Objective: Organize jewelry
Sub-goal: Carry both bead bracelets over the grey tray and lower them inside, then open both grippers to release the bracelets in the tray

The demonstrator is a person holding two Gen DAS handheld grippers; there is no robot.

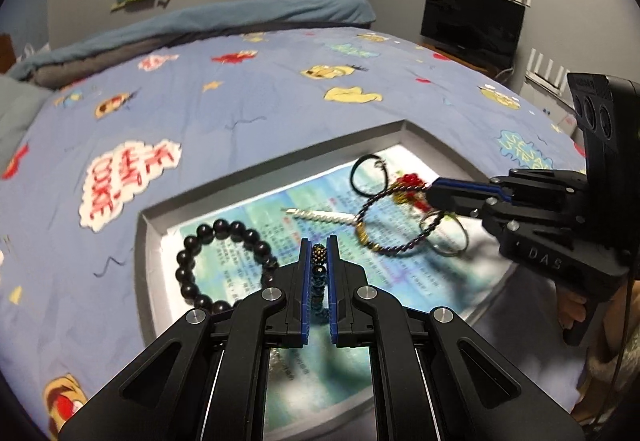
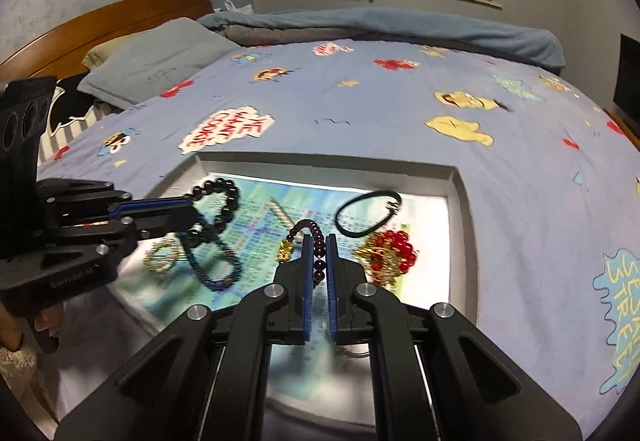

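A grey tray (image 1: 280, 161) lined with printed paper lies on the bed. My left gripper (image 1: 319, 245) is shut on a dark blue bead bracelet (image 1: 320, 281), which hangs from it in the right wrist view (image 2: 216, 273). My right gripper (image 2: 319, 241) is shut on a dark red bead bracelet with a gold charm (image 2: 316, 253), seen lifted in the left wrist view (image 1: 384, 241). A black bead bracelet (image 1: 208, 253), a black hair tie (image 2: 368, 213), a red and gold piece (image 2: 390, 253), a silver bar clip (image 1: 320, 215) and a gold ring piece (image 2: 162, 259) lie in the tray.
The tray (image 2: 460, 193) sits on a blue cartoon-print bedsheet (image 1: 200, 101). A pillow (image 2: 160, 57), wooden headboard (image 2: 120, 13) and rolled blanket (image 2: 400, 25) are at the far side. A black monitor (image 1: 472, 21) stands beyond the bed.
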